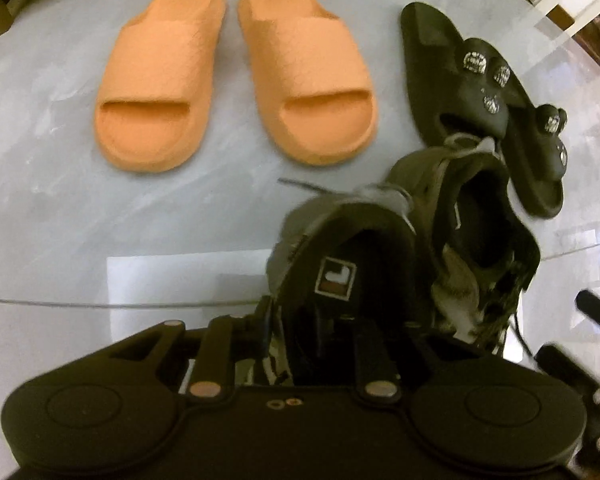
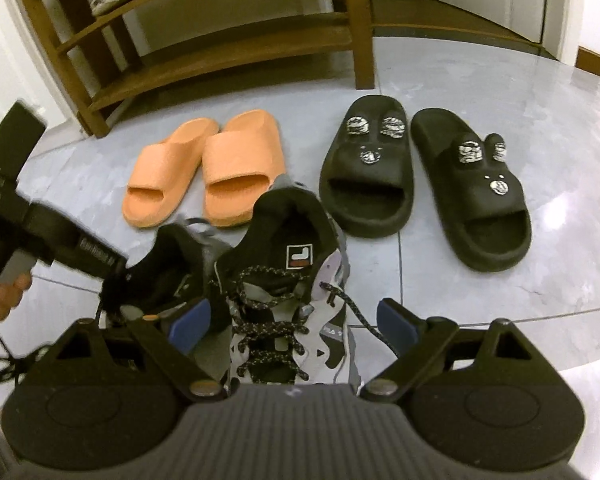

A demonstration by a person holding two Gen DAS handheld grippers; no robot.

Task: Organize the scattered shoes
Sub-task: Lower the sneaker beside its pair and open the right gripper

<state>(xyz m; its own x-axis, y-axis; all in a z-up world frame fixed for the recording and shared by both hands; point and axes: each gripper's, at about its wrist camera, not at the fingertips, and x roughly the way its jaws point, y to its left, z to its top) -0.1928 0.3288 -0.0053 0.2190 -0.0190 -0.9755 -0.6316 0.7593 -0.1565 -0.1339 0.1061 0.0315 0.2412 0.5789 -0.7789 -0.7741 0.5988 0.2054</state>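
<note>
Grey tiled floor [image 2: 500,280]: left gripper [image 1: 300,320] jaws clamp one black-grey laced sneaker [image 1: 340,248]; right gripper [image 2: 292,320], jaws wide, should straddle its mate [image 2: 284,300] squarely before closing.

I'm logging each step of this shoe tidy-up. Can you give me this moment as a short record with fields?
setting: grey tiled floor, wooden shoe rack behind
orange slides: paired, side by side
black slides: paired, side by side
sneakers: two, in front of the slides
left gripper: shut on the left sneaker, at its collar
right gripper: open, straddling the right sneaker
</note>
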